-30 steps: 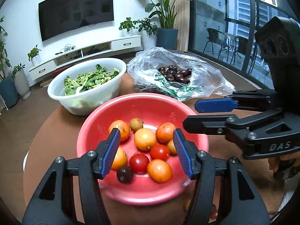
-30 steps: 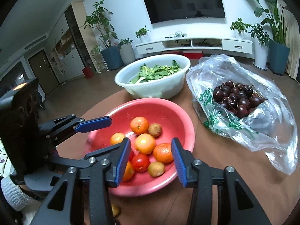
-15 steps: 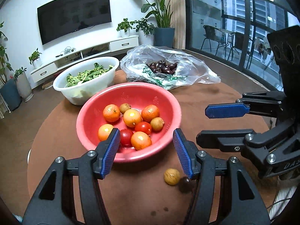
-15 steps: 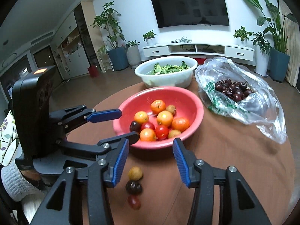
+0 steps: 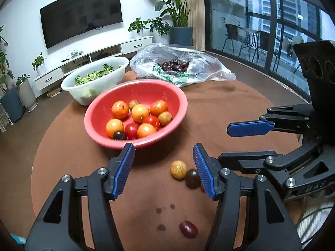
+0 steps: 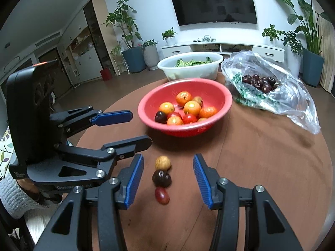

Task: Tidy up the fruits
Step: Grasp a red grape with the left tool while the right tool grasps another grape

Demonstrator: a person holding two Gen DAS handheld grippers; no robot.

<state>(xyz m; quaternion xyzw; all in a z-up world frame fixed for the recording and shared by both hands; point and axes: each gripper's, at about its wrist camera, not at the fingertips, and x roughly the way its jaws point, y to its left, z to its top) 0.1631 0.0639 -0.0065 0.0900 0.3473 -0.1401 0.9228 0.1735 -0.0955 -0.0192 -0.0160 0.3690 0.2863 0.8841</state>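
Note:
A red bowl (image 5: 180, 104) (image 6: 227, 102) on the round brown table holds several oranges, tomatoes, small brown fruits and a dark cherry. Three loose fruits lie on the table near me: a tan round fruit (image 5: 178, 169) (image 6: 162, 163), a dark cherry (image 5: 192, 178) (image 6: 161, 178) and a red oval fruit (image 5: 188, 229) (image 6: 161, 195). My left gripper (image 5: 163, 170) is open and empty, just left of the tan fruit. My right gripper (image 6: 168, 179) is open and empty, with the three loose fruits between its fingers in the right wrist view. Each gripper shows in the other's view.
A white bowl of green leaves (image 5: 88, 87) (image 6: 188, 71) stands behind the red bowl. A clear plastic bag of dark cherries (image 5: 178, 67) (image 6: 268, 85) lies at the back right. The table edge (image 5: 36, 152) curves close on the left.
Both grippers have pulled back and up from the red bowl. The bowl now looks farther away, and three loose fruits on the near table have come into view.

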